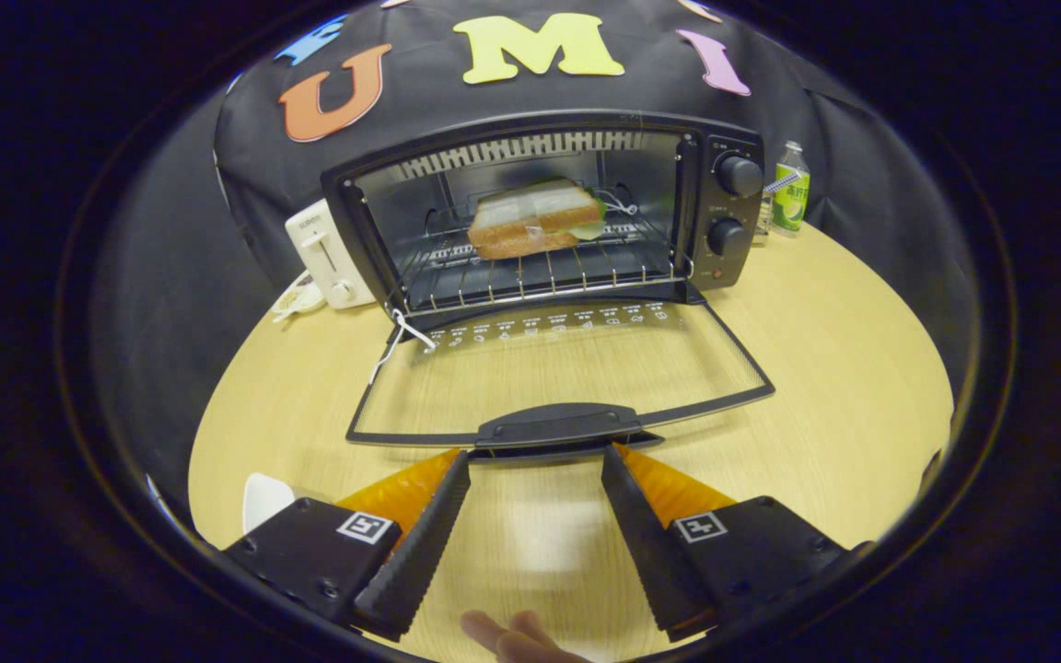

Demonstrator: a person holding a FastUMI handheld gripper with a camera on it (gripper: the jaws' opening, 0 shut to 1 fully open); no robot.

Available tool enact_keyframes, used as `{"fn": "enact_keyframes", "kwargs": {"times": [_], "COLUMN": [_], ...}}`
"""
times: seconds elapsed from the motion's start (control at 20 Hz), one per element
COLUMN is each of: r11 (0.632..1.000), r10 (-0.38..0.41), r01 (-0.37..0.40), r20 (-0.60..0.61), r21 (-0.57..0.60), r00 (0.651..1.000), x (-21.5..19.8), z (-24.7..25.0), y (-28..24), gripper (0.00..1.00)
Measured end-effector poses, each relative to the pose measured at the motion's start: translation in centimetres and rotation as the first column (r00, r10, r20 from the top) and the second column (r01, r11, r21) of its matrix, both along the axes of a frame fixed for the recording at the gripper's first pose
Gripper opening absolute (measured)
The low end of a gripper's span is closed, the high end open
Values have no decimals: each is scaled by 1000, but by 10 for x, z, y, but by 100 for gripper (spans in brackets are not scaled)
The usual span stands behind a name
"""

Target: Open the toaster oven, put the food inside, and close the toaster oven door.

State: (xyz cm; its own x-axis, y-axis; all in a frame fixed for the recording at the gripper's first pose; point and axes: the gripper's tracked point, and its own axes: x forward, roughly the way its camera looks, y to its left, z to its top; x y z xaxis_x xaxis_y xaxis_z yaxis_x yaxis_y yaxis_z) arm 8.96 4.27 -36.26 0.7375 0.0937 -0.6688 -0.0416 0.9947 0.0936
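Observation:
A black toaster oven (724, 207) stands at the back of the round wooden table (862, 368). Its glass door (558, 368) lies folded down flat toward me, the door handle (560, 425) at the near edge. On the wire rack (540, 276) inside rests a sandwich (530, 219) with toasted bread and a bit of green at one side. My gripper (536, 453) is open, and the tips of its fingers (443, 516) stand just short of the handle, one on each side of it. Nothing is held between them.
A white pop-up toaster (328, 253) stands left of the oven, a small white dish (296, 299) beside it. A green bottle (790, 189) is right of the oven. A white object (265, 499) lies by the left finger. Fingers of a hand (517, 637) show below.

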Motion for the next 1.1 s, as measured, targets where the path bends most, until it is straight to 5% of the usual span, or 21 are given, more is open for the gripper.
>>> {"fn": "enact_keyframes", "kwargs": {"times": [0.45,0.85,1.1], "r11": [1000,991,995], "r10": [-27,68,35], "r01": [29,-7,2], "r20": [265,443,362], "r21": [-2,-137,-102], "r00": [964,894,931], "x": [10,37,51], "z": [50,92,67], "y": [4,6,-2], "gripper": [96,97,97]}}
